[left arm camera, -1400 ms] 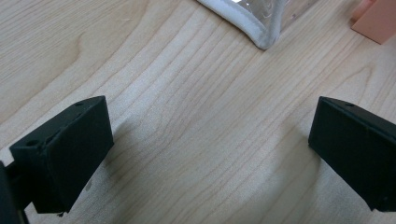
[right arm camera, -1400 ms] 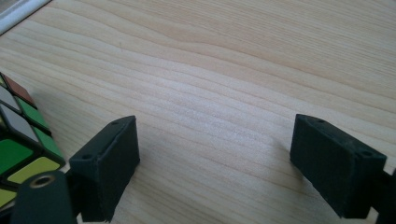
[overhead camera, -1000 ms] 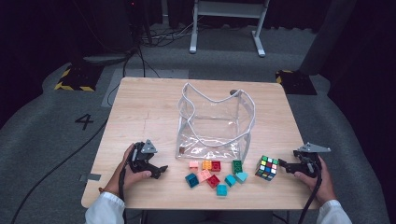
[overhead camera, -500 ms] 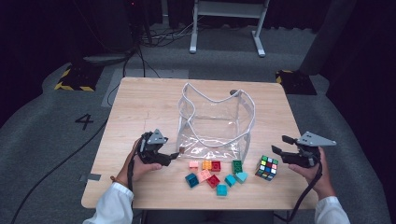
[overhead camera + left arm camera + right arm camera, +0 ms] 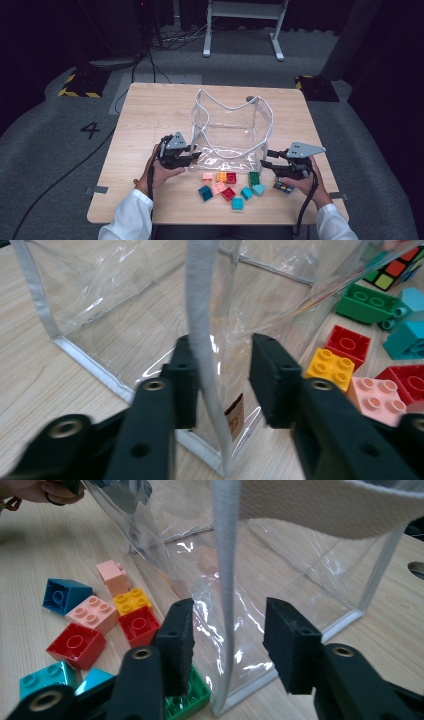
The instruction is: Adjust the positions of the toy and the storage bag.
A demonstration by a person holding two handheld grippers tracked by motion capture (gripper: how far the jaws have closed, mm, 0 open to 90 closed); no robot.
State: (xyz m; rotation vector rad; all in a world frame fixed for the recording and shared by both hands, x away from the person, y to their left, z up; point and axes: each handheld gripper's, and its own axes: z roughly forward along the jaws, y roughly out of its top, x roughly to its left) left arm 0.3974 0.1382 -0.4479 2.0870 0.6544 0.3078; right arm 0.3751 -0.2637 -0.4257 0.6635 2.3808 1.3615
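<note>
In the high view, the multicoloured puzzle cube [image 5: 283, 187] lies half hidden under the right gripper [image 5: 268, 159] — only a dark corner with small coloured squares shows. In the left gripper view it is cut off by the top right edge, behind the clear plastic bag with grey fabric trim [image 5: 125, 315]. The small brown label [image 5: 233, 415] on that bag is too blurred to read — its print cannot be told.

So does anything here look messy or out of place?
Only mildly: the toy bricks lie scattered loose on the table before the clear bag, some tipped over, and the bag's top rim sags unevenly. Nothing looks damaged.
</note>
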